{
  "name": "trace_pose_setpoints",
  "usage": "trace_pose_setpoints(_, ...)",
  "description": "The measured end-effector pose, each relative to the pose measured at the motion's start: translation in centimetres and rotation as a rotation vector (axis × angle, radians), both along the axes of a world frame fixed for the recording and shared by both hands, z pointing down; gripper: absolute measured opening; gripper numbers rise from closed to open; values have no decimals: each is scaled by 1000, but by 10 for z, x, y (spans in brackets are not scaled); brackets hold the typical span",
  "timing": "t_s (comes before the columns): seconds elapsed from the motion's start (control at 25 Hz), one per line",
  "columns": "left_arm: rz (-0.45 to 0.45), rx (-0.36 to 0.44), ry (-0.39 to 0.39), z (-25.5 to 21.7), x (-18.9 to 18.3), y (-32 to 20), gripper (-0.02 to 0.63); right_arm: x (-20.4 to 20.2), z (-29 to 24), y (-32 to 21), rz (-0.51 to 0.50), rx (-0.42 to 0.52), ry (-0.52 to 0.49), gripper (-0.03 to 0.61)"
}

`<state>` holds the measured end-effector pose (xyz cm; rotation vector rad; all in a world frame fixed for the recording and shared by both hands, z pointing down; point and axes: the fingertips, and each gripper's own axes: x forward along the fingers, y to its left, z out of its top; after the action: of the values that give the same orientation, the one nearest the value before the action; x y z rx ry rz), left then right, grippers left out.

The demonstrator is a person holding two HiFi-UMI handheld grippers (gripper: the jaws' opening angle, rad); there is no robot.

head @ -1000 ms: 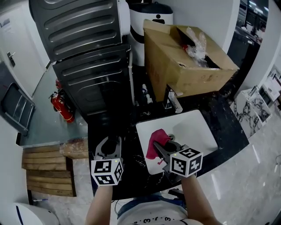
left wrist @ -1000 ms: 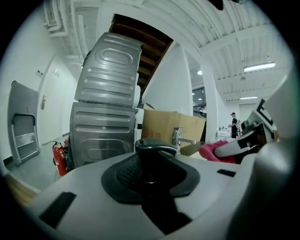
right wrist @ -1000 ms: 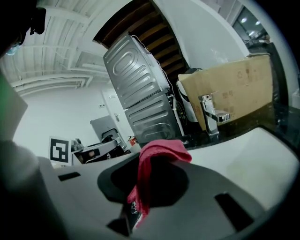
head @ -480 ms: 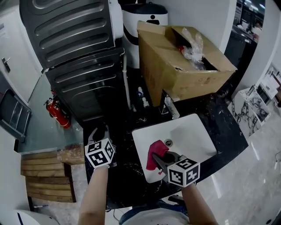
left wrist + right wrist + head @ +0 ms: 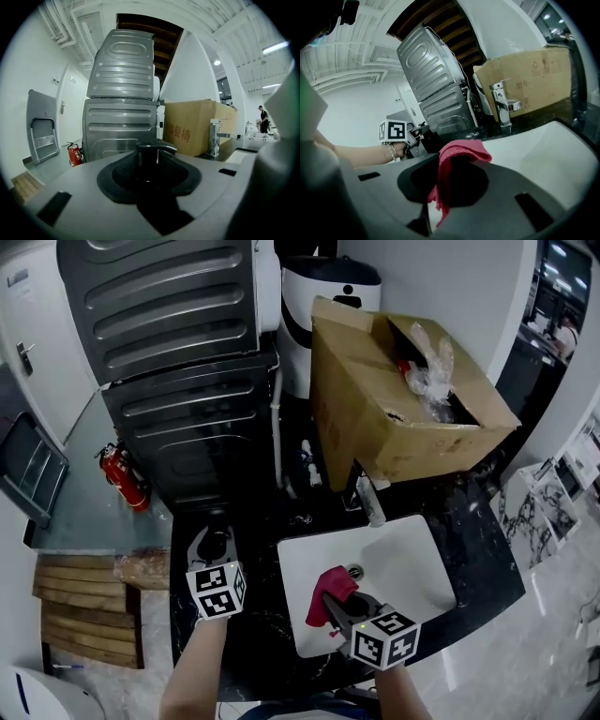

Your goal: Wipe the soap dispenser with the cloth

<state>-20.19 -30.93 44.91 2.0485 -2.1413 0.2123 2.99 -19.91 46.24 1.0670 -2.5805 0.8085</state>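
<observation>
As left claw (image 5: pixel 213 540), opening, seemingly clasps dispenser (image 5: pixel 151 158), right claw (image 5: pixel 331 606) grips cloth (image 5: pixel 334 582) above sink (image 5: pixel 408 554).

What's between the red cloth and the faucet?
Only the bare white floor of the sink with its round drain, as the head view shows; nothing else lies between the cloth and the faucet.

The cloth (image 5: pixel 330 594) is showing pinkish red; the sink (image 5: pixel 405 563) is showing white — the counter (image 5: pixel 476 517) is showing speckled black. The soap dispenser (image 5: pixel 151 161) is appearing black, the cardboard box (image 5: pixel 361 427) brown.
</observation>
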Motion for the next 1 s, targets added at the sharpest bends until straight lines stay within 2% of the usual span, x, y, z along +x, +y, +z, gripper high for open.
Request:
trace_pose_setpoints(0.08,-9,-4,34,0,-3,7,208,1,-5,-4,9,21,-34,49)
trace_pose_setpoints(0.16,-25,3,72,-1,-4,17,239,2,-11,-8,4,61,-46,49)
trace_pose_setpoints(0.36,22,111,138,-20,9,56,247,7,-22,-12,-55,163,33,49)
trace_pose_setpoints(0.52,8,159,93,-33,13,87,244,8,-22,-18,-97,226,80,49)
trace_pose_setpoints(0.56,-1,160,76,-35,13,96,181,9,-22,-20,-97,234,78,49)
trace_pose_setpoints(0.6,-8,158,61,-37,13,104,23,10,-24,-21,-94,239,73,49)
trace_pose_setpoints(0.84,-11,170,72,-45,17,146,12,13,-36,-14,-75,251,49,49)
trace_pose_setpoints(1.0,4,199,64,-56,21,165,12,13,-59,-6,-64,336,87,49)
